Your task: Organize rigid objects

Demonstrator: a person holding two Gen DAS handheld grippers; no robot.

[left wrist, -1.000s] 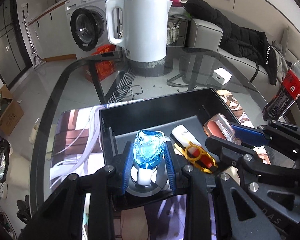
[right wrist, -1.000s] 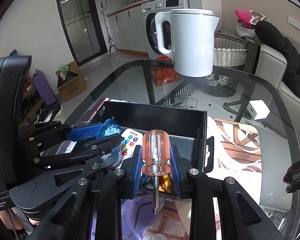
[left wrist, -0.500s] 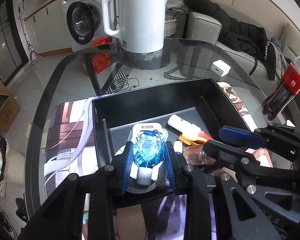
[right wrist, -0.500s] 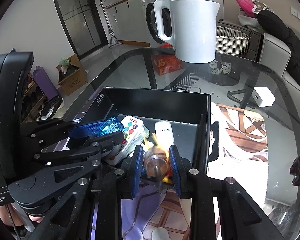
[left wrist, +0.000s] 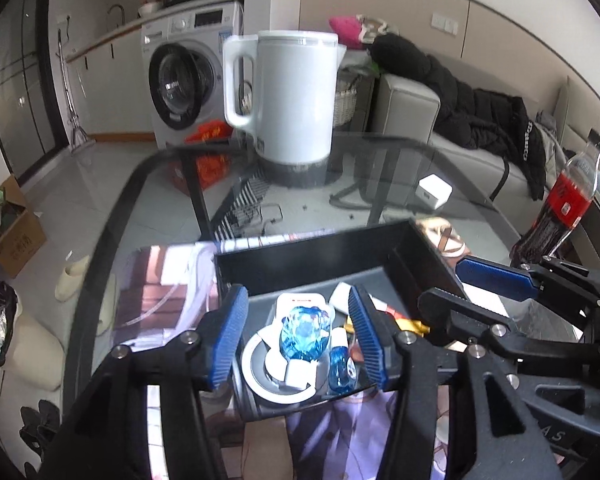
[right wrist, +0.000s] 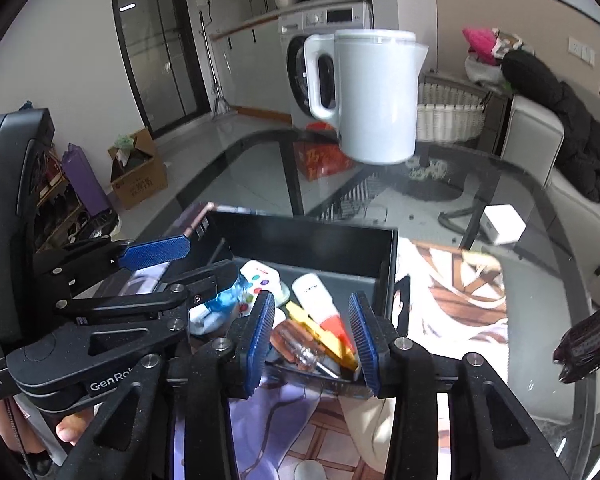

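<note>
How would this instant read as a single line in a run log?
left tool: just opened, blue toy released in black box | right tool: just opened, screwdriver dropped in box

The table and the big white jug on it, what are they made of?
The table looks like glass with a dark rim: you can see the floor and the table's legs straight through it, and it shines. The jug, probably a kettle, looks like smooth white plastic with a soft, even sheen and a moulded handle, though painted metal cannot be ruled out.
</note>
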